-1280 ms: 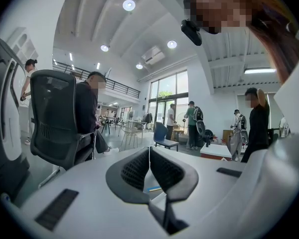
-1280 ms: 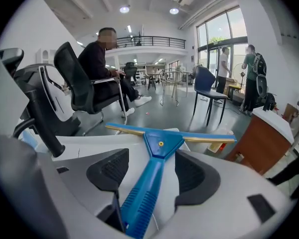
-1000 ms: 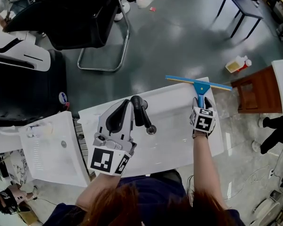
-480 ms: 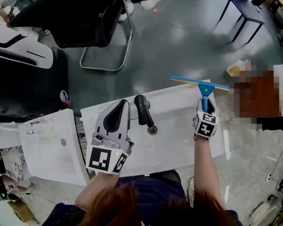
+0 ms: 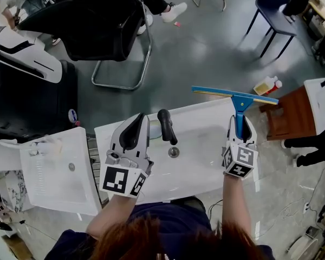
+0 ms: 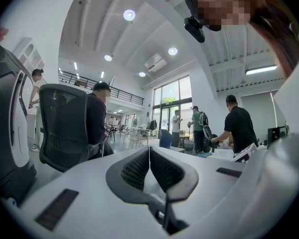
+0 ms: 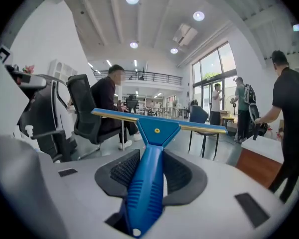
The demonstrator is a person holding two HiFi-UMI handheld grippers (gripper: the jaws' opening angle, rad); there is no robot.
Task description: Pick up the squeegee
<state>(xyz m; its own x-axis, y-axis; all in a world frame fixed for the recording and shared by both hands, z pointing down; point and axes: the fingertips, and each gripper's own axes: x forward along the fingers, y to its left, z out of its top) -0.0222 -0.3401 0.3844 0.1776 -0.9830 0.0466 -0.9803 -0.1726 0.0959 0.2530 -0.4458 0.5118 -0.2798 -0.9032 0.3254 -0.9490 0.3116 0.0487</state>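
The squeegee is blue, with a long thin blade across the top of a ribbed handle. My right gripper is shut on that handle and holds the squeegee up above the right end of the white sink. In the right gripper view the handle of the squeegee runs straight out between both pads, the blade level in front. My left gripper hovers over the sink's left part, beside the black faucet. Its pads meet at the tip with nothing between them.
The drain lies in the basin's middle. A second white basin stands at the left. A black office chair is beyond the sink, a brown wooden stand and a small bottle at the right. People stand farther off.
My right gripper has risen with the squeegee, whose blade has come up off the sink's far edge. The left gripper shifted slightly up.
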